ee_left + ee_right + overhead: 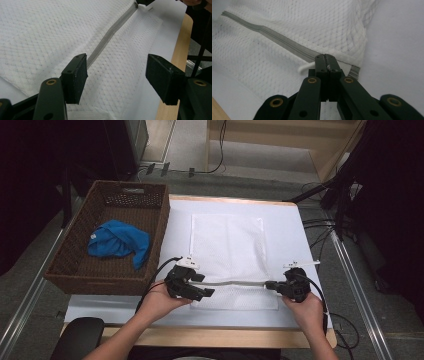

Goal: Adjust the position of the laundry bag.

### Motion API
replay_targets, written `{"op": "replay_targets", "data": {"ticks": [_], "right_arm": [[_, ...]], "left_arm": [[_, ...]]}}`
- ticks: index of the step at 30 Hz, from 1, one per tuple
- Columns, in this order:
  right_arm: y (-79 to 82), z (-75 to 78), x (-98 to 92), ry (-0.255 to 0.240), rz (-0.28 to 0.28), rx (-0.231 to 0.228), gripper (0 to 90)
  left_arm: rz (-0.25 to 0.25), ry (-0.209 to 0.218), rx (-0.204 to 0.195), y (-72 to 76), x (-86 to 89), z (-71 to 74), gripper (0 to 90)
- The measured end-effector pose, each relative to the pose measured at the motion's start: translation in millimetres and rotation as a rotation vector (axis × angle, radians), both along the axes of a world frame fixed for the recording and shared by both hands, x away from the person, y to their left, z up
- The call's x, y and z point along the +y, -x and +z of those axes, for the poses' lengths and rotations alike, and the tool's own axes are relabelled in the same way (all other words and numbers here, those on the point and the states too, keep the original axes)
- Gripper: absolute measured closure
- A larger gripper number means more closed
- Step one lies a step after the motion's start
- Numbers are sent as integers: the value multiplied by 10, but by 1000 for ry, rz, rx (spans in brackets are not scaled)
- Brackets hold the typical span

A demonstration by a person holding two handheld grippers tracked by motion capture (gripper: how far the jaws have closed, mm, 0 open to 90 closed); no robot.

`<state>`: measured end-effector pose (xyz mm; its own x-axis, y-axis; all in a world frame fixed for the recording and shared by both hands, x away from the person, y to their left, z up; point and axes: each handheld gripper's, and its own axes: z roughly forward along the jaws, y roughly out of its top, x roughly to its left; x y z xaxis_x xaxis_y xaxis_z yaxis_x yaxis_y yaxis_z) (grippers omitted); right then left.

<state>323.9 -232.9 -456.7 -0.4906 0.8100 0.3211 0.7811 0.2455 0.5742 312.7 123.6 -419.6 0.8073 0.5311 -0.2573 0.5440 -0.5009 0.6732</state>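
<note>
A white mesh laundry bag (227, 245) lies flat on the white table cover, its grey zipper (235, 283) running across near the front edge. My left gripper (204, 285) sits at the zipper's left end, open, its jaws straddling the mesh (117, 75) beside the zipper (110, 31) without pressing on it. My right gripper (270, 284) is at the zipper's right end, shut (327, 61) on the zipper pull, with a small white loop (303, 68) sticking out beside the jaws. The zipper (279, 40) stretches away from it, closed along its visible length.
A brown wicker basket (162, 235) stands at the table's left with a blue cloth (119, 241) in it. The wooden table edge (210, 336) runs along the front. Cables (320, 227) lie on the floor to the right.
</note>
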Motion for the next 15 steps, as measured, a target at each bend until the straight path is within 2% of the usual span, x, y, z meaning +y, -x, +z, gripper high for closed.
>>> {"op": "replay_targets", "data": {"ticks": [4, 9, 15], "right_arm": [[7, 41, 44, 5, 9, -27, 900], [17, 85, -11, 28, -6, -50, 896], [22, 77, -107, 50, -30, -60, 826]], "left_arm": [[-1, -1, -2, 6, -4, -1, 345], [0, 4, -1, 3, 2, 3, 345], [0, 3, -2, 7, -2, 5, 345]]}}
